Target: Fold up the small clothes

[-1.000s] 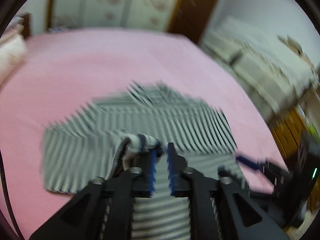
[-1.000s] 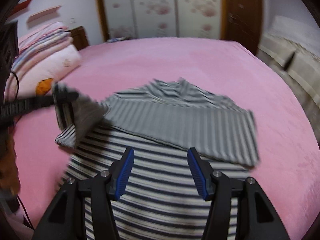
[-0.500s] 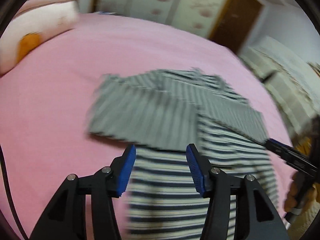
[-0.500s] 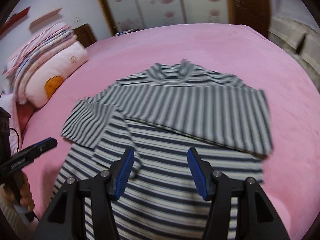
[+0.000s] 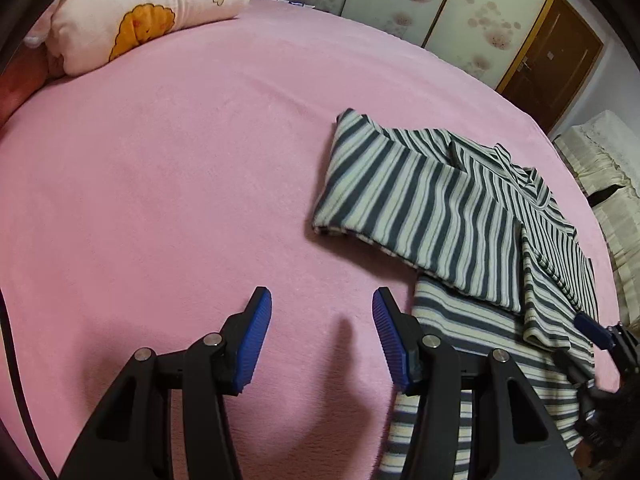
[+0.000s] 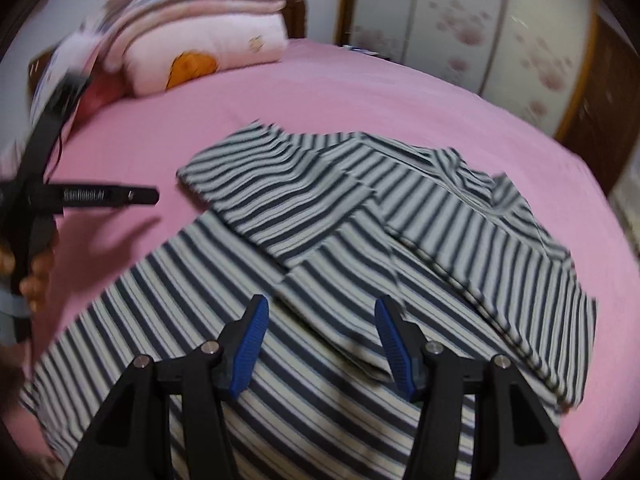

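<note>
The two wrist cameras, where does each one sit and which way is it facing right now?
Left wrist: sits on the left hand-held gripper, angled down at the bare pink bedspread; its open blue pads frame the view, with the striped shirt to the right.
Right wrist: sits on the right hand-held gripper, angled down over the shirt; its open pads show, and the person's hand at left.
Shared: shirt, bedspread, pillow, wardrobe doors, and each view catches the other gripper.

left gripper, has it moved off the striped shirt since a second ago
Yes. The left gripper, jaws just opened and empty, has swung left off the striped shirt and hangs over bare pink bedspread.
</note>
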Demonstrator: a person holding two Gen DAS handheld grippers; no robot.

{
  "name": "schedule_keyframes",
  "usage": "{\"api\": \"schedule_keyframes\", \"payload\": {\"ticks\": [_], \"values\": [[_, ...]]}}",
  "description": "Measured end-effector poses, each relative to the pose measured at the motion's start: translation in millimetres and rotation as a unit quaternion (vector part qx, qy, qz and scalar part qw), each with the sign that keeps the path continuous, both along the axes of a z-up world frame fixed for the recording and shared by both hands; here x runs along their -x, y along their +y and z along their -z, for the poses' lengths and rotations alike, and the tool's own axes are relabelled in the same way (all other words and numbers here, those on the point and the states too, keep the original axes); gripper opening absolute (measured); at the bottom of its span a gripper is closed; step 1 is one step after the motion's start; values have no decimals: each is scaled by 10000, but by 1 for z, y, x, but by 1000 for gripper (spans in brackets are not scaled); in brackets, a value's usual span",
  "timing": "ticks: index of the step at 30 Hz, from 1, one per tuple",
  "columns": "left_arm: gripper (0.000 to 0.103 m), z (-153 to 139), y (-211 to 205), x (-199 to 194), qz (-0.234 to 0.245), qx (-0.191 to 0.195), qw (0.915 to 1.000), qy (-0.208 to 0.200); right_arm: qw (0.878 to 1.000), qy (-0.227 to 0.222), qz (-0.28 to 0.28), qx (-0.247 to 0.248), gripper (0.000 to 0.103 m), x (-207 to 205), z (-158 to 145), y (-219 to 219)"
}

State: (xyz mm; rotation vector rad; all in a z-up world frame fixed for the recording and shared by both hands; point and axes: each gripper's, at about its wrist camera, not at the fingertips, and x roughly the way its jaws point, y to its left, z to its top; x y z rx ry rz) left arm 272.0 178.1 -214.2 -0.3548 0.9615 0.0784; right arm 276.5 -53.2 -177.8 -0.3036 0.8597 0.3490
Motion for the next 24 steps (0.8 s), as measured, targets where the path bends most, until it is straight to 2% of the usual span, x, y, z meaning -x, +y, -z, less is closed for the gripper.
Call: {"api": "schedule_keyframes", "payload": {"ticks": [5,6,7,8,9,10,12,14,20,24], "values": [[51,6,-7,-2,58,-1,10000,49,9969,-154,-252,725,55,-4,24,25],[51,7,-7,-2,65,-1,10000,57,9951,-151,-203,960,52,-8,33,28],[51,6,-6,-1,63,-1,10000,66,9943,-108,-163,1052,45,-12,38,28],[51,7,-6,-1,60,12,10000,64,9945,5,-121,1038,22,-17,43,26],[51,7,-7,-1,57,23,10000,60,9956,129,-60,921,8,-21,43,22],[51,6,-7,-2,50,47,10000,52,9968,184,-16,783,8,-23,41,18],[51,5,-8,-3,69,109,9999,26,9990,138,67,430,7,-27,26,5],[52,5,-12,-7,116,135,9998,9,9994,6,123,330,6,-31,8,-2],[52,8,-36,-30,348,-23,9994,32,9963,-686,522,35,6,-67,-77,-35],[52,10,-49,-49,338,-128,9993,70,9889,-1181,862,-267,6,-92,-133,-65]]}}
